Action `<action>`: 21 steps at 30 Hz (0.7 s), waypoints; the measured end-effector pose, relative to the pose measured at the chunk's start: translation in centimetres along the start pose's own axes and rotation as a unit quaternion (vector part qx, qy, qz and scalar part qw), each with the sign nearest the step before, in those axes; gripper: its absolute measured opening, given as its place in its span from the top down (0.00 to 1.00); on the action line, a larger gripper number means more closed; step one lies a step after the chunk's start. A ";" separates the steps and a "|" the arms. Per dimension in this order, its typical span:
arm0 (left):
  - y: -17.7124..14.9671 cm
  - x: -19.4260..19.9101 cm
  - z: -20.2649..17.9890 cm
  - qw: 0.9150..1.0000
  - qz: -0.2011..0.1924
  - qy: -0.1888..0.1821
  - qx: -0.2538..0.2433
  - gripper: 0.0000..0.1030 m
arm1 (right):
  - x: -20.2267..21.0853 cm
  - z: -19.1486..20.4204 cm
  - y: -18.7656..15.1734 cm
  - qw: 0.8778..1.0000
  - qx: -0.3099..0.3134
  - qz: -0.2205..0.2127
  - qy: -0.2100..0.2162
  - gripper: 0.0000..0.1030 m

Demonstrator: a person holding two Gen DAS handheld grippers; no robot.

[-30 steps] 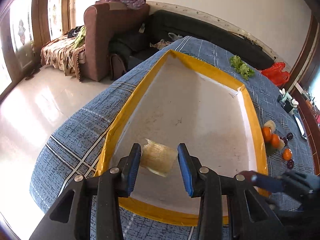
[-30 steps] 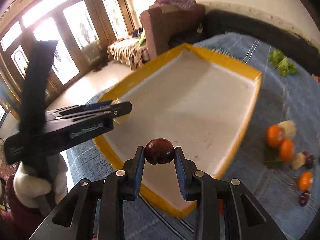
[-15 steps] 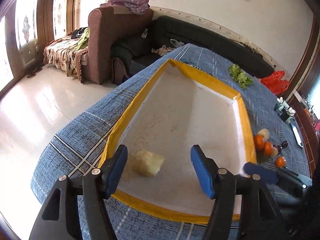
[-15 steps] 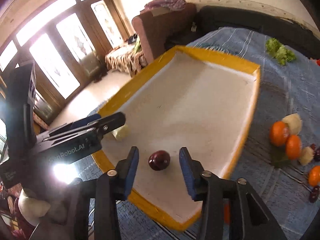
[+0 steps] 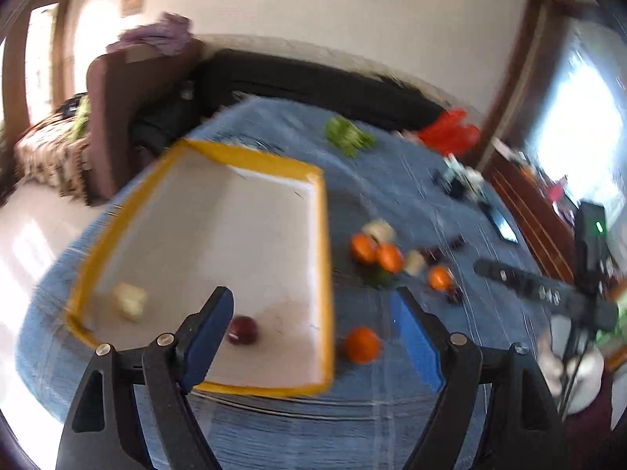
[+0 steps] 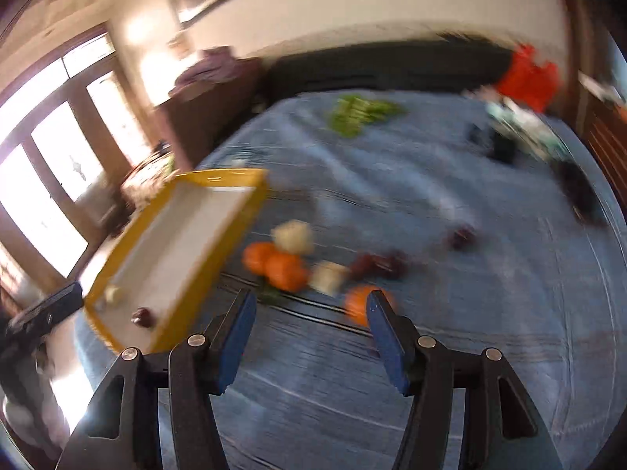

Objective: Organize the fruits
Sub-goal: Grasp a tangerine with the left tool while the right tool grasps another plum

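A yellow-rimmed white tray (image 5: 321, 235) (image 6: 235, 235) lies on the blue cloth. In it are a pale yellow fruit piece (image 5: 131, 300) (image 6: 113, 293) and a dark red fruit (image 5: 243, 331) (image 6: 142, 317). To the tray's right on the cloth lie oranges (image 5: 376, 252) (image 6: 274, 266), pale pieces (image 5: 378, 230) (image 6: 293, 236) and dark fruits (image 6: 376, 264); one orange (image 5: 361, 344) sits alone by the tray's near corner. My left gripper (image 5: 313, 337) is open and empty above the tray's near right corner. My right gripper (image 6: 311, 337) is open and empty over the cloth near an orange (image 6: 358, 307).
Green leaves (image 5: 348, 139) and a red bag (image 5: 450, 133) lie at the far side. Small dark items and a phone (image 5: 503, 225) lie at the right. A brown armchair (image 5: 117, 102) and a dark sofa stand behind. Both views are motion-blurred.
Both grippers have opened wider and swung right, away from the tray. The pale piece and the dark red fruit stay in the tray where they were let go.
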State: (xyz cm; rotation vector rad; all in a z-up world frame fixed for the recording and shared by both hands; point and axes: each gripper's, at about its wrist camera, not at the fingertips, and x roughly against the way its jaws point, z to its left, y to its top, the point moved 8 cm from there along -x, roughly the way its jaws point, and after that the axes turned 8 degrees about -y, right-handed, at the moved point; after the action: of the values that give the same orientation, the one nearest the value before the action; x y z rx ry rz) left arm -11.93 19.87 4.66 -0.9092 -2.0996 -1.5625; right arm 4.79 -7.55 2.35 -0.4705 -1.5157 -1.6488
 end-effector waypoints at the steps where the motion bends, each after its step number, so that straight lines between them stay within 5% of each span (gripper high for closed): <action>1: -0.6 -1.0 -1.0 1.000 0.014 -0.008 -0.009 0.21 | -0.3 -1.2 -0.4 1.000 -0.011 0.006 -0.004 0.38; 8: -3.9 -4.8 -6.1 0.992 0.060 -0.047 -0.098 0.21 | -3.4 -3.5 -1.7 0.999 -0.016 0.035 -0.013 0.38; 15: -4.4 -7.2 -5.5 0.988 0.083 -0.012 -0.131 0.21 | -6.3 -2.3 -2.8 0.998 0.021 0.049 -0.021 0.39; 21: -5.4 -8.7 -6.0 0.979 0.110 -0.013 -0.169 0.25 | -6.7 -2.5 -3.2 0.998 0.042 0.029 -0.044 0.52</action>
State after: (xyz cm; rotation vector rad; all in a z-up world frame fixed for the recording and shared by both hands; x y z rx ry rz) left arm -9.80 10.84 -2.72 -1.2357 -1.7054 -1.8229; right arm 6.92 -8.05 -5.20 -0.5419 -1.6136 -1.5296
